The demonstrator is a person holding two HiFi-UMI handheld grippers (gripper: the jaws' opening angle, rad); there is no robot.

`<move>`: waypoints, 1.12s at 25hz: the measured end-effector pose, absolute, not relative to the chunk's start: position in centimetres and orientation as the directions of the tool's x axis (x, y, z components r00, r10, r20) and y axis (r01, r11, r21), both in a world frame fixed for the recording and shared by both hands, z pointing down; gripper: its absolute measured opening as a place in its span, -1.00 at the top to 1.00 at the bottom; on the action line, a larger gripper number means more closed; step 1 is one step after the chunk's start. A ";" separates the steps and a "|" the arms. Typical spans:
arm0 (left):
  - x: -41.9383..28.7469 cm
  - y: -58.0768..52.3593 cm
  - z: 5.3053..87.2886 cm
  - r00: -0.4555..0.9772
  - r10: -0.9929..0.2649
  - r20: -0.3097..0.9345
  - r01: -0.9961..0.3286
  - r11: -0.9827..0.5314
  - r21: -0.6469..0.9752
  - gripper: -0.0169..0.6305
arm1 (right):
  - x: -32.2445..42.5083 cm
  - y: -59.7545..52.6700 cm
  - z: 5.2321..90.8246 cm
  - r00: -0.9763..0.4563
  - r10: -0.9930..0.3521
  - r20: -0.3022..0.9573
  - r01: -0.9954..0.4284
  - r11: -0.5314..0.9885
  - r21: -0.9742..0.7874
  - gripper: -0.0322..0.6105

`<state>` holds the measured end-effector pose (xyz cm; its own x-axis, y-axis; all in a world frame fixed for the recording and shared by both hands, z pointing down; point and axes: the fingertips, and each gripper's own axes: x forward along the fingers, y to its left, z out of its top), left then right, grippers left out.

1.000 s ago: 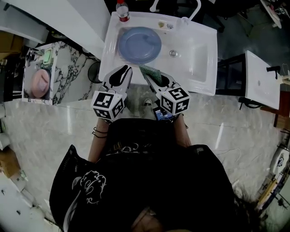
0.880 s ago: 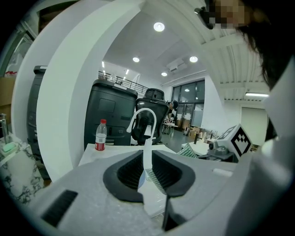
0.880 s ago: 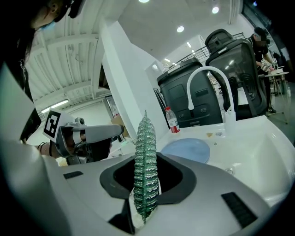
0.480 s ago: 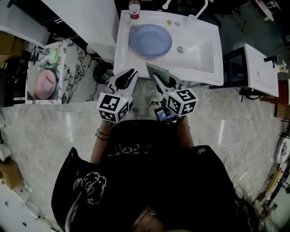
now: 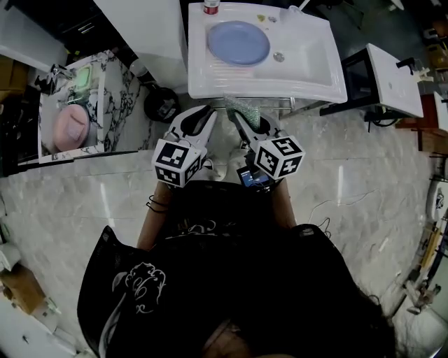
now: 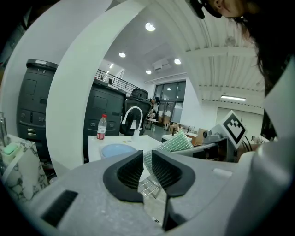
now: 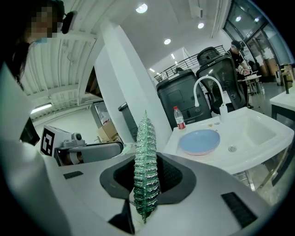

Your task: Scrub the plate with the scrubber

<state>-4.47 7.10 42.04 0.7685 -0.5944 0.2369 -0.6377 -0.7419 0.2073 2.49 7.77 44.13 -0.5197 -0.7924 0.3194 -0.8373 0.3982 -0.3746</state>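
Scrubbing had not begun at this moment. The plate (image 5: 238,42), blue and round, lay flat on the left part of the sink (image 5: 308,87), beside the basin, with a bottle (image 5: 211,7) just behind it. Both tongs were held in front of the person's body, over the floor on the near side of the sink, well apart from the plate.

The right tongs (image 5: 241,120) were closed on the scrubber (image 7: 146,161), a green mesh pad that stood on its edge between the pads and rose above them. The left tongs (image 6: 146,166) were empty. Their pads stood only a little apart, and the green seen through the gap was the scrubber in the other tongs, farther off.

By my judgement, the step in hand was the approach to the plate. The next move called for the right tongs to go forward over the sink edge and down to the plate. The wrist probably had to turn, so that the broad face of the scrubber met the plate, not its thin edge. The plate looked loose on a smooth surface and could slide under rubbing, so the left tongs might need to steady its rim.
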 end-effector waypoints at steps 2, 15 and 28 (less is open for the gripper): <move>-4.8 8.0 42.1 0.776 -0.586 0.235 -0.629 -0.747 0.215 0.75 | 2.0 8.9 44.0 -0.511 -0.796 0.325 -0.843 0.391 -0.369 0.62; -3.5 11.7 41.0 0.765 -0.608 0.216 -0.644 -0.738 0.204 0.75 | 4.1 12.7 43.5 -0.489 -0.803 0.341 -0.860 0.379 -0.341 0.62; 0.0 17.6 40.6 0.743 -0.634 0.217 -0.669 -0.716 0.201 0.75 | 6.8 17.5 43.1 -0.547 -0.774 0.321 -0.825 0.432 -0.364 0.62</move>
